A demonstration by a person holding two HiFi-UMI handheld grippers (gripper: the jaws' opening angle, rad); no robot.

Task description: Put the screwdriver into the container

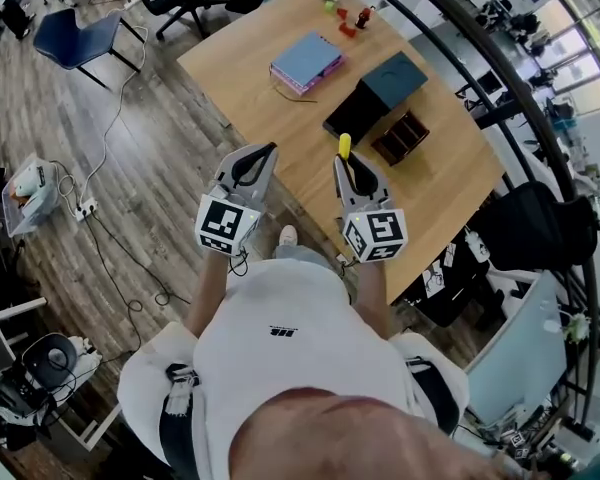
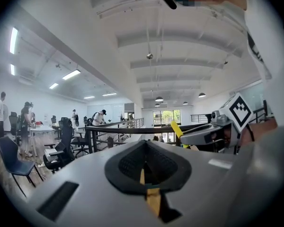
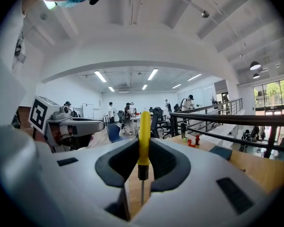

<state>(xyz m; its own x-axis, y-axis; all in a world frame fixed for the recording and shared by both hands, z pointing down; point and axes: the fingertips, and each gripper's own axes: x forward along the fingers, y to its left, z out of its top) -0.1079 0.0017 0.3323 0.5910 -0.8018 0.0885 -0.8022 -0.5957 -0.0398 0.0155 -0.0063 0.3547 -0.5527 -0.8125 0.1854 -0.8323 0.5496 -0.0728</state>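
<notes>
My right gripper (image 1: 347, 164) is shut on the screwdriver (image 1: 345, 147); its yellow handle sticks out past the fingertips, above the wooden table (image 1: 450, 183). In the right gripper view the handle (image 3: 144, 131) stands upright between the pads and the thin metal shaft (image 3: 142, 188) runs back toward the camera. A dark brown divided container (image 1: 401, 136) sits on the table just right of and beyond the screwdriver tip. My left gripper (image 1: 269, 152) hovers level with the right one at the table's left edge, shut with nothing in it. The left gripper view shows its pads (image 2: 132, 162) closed.
A black box with a blue-grey lid (image 1: 378, 92) stands behind the container. A blue and pink book (image 1: 307, 62) lies further back, with small red and green objects (image 1: 348, 21) at the far end. A black railing (image 1: 500, 78) curves along the table's right side. Chairs and cables are on the floor at left.
</notes>
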